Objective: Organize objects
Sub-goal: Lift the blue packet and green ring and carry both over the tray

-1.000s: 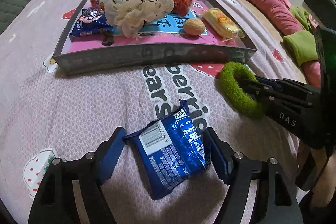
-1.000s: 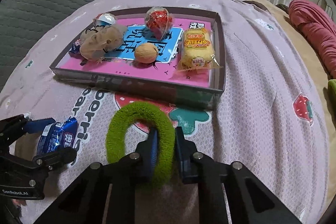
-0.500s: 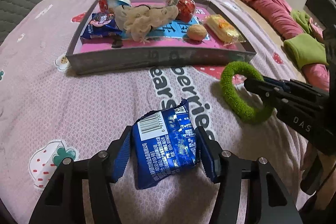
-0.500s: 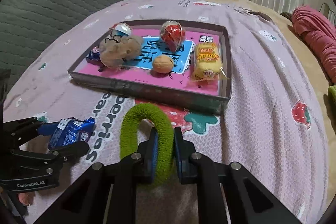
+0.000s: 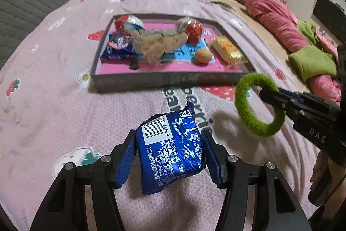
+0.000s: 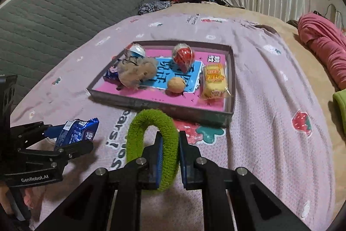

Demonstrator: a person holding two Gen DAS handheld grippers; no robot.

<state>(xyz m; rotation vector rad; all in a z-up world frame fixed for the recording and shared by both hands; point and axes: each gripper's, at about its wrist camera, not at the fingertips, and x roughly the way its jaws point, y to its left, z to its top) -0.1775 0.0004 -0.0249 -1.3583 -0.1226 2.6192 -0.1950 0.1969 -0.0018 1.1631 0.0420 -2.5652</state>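
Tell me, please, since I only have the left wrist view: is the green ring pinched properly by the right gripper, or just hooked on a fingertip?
Observer: The right gripper has the green ring pinched through its band, one finger inside the loop and one outside.
Operator: Thank you. Is the yellow snack pack lying flat in the tray?
Observer: Yes, the yellow snack pack lies flat by the right wall of the tray, printed face up.
Operator: And what does my blue packet look like from there?
Observer: The blue packet sits clamped in the left gripper, clear of the bedspread.
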